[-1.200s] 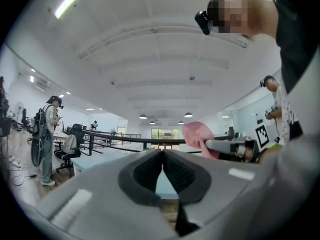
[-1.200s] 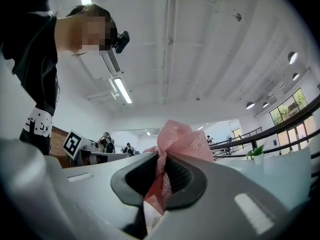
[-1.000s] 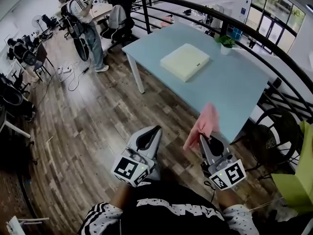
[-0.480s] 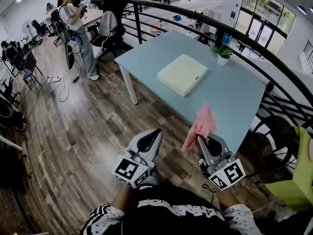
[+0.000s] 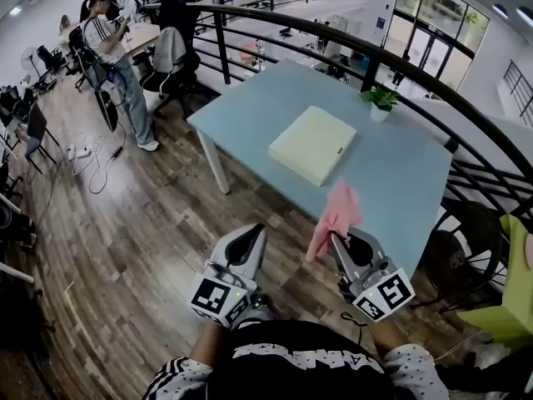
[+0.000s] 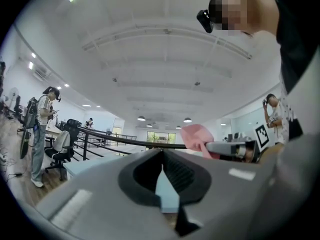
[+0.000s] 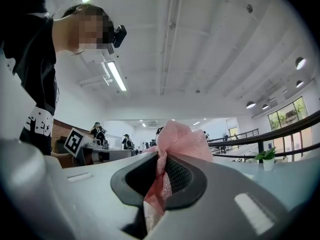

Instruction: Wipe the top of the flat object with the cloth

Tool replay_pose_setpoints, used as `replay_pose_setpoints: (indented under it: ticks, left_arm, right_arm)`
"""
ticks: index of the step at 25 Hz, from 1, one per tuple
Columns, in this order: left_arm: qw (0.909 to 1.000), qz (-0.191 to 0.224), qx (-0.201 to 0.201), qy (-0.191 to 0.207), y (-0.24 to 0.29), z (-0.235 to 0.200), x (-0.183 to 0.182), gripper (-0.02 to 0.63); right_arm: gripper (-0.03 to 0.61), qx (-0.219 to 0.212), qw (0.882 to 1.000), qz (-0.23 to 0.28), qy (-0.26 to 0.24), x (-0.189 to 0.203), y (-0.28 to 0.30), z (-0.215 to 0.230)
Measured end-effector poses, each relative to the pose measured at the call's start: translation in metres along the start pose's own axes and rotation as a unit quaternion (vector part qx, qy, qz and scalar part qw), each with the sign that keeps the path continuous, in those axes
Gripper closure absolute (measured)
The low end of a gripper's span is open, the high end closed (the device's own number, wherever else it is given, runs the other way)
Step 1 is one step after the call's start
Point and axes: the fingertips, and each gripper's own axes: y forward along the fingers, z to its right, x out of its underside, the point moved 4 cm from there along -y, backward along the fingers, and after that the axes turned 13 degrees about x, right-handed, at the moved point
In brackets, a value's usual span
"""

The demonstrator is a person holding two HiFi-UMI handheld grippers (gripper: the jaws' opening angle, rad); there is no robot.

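Observation:
A pale yellow flat pad [image 5: 312, 144] lies on the light blue table [image 5: 400, 182], well ahead of both grippers. My right gripper [image 5: 337, 238] is shut on a pink cloth [image 5: 336, 217] that sticks up from its jaws just short of the table's near edge. In the right gripper view the pink cloth [image 7: 179, 140] bunches above the closed jaws of my right gripper [image 7: 162, 156]. My left gripper [image 5: 252, 233] hangs over the wooden floor, left of the table corner, shut on nothing. The left gripper view shows my left gripper [image 6: 161, 153] with its jaws together, and the pink cloth [image 6: 196, 134] off to the right.
A small potted plant [image 5: 381, 100] stands at the table's far edge. A dark curved railing [image 5: 433, 82] runs behind and to the right of the table. A black chair [image 5: 466, 252] sits at the right. A person [image 5: 112, 52] stands far left among office chairs, with cables [image 5: 92, 152] on the floor.
The table and the pad have come a little nearer and shifted in view. Both grippers keep their pose, with the cloth still held in the right one.

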Motion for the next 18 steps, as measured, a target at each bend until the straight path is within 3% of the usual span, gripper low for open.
replay_pose_setpoints:
  ticks: [11, 18]
  left_arm:
    - [0.9999, -0.004, 0.011, 0.0, -0.007, -0.105, -0.01, 0.614]
    - [0.9996, -0.001, 0.027, -0.011, 0.001, -0.141, 0.0, 0.614]
  right_arm:
    - [0.558, 0.002, 1.0, -0.004, -0.012, 0.006, 0.101, -0.023]
    - [0.558, 0.011, 1.0, -0.012, -0.017, 0.014, 0.133, -0.023]
